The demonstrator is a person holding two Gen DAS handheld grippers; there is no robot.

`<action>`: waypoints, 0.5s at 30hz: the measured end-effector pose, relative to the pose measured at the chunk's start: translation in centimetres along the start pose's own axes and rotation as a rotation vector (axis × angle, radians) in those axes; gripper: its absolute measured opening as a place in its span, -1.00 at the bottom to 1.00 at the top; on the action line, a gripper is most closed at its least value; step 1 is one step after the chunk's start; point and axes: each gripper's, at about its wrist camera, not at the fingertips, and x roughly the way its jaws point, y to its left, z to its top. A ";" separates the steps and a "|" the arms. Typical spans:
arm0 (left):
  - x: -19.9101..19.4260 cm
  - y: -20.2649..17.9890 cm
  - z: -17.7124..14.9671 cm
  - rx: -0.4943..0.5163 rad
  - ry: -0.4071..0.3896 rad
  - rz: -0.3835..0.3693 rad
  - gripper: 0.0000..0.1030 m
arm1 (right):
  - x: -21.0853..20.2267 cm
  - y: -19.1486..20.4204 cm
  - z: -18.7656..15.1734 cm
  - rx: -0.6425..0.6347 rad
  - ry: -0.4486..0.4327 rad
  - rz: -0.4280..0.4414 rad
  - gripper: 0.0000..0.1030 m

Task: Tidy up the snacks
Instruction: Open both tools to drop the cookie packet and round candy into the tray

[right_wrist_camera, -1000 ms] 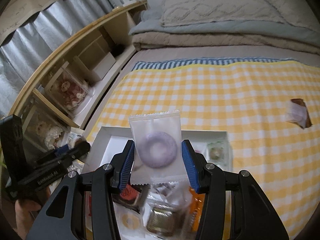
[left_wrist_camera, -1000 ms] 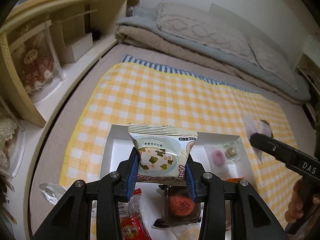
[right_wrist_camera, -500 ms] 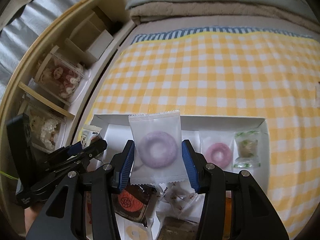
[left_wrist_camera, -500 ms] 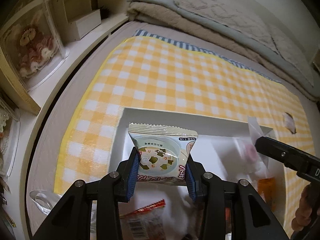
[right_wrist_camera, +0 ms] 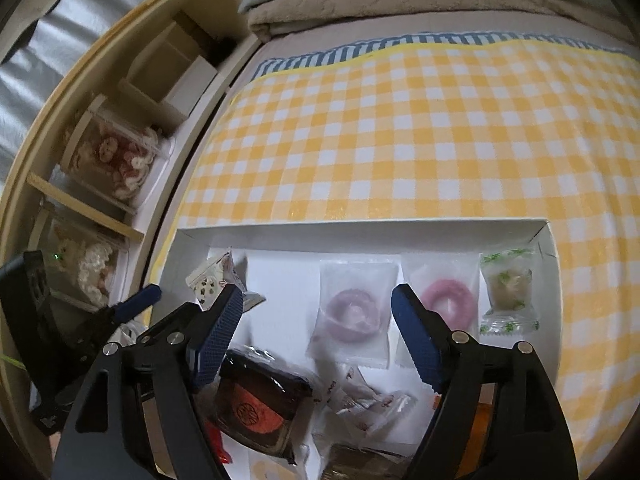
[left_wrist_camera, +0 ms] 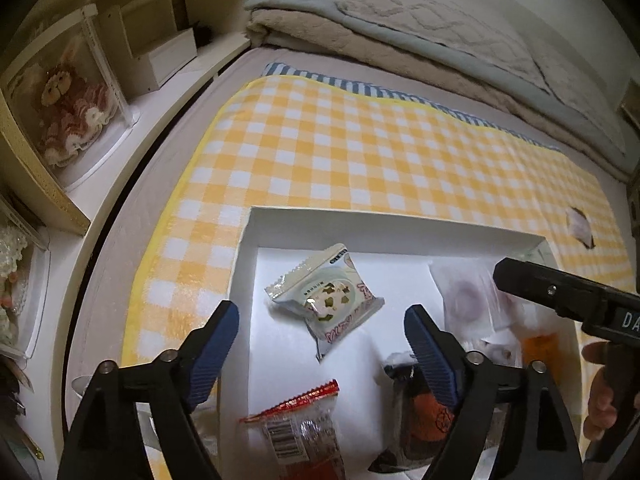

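While both grippers stand wide open and hold nothing, the left gripper (left_wrist_camera: 320,340) hangs over the near left part of the white tray (left_wrist_camera: 360,216) and the right gripper (right_wrist_camera: 318,324) over its middle. Nearest lie a red-edged packet (left_wrist_camera: 296,420) and a dark wrapped cake with an orange disc (right_wrist_camera: 256,404). Between the left fingers (left_wrist_camera: 216,344), flat and tilted on the tray floor, lies one pale green snack pouch (left_wrist_camera: 326,296) printed with a bowl and green bits. Along the far wall lie two clear sachets, one purple ring (right_wrist_camera: 352,312) and one pink ring (right_wrist_camera: 448,296), then one green-printed candy (right_wrist_camera: 508,288) in the right corner. Beyond, the tray rests on a yellow checked cloth (right_wrist_camera: 400,140) on the bed; one small wrapper (left_wrist_camera: 580,226) lies apart on it.
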 end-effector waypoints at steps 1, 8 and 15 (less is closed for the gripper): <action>-0.1 -0.1 0.0 0.002 -0.002 -0.004 0.71 | -0.1 0.0 -0.1 -0.009 0.001 -0.004 0.54; -1.3 0.1 -0.6 0.000 -0.010 -0.016 0.98 | -0.9 0.1 -0.6 -0.050 -0.003 -0.036 1.00; -2.2 0.4 -1.1 -0.005 -0.005 -0.019 1.00 | -2.5 -0.1 -0.9 -0.079 -0.028 -0.070 1.00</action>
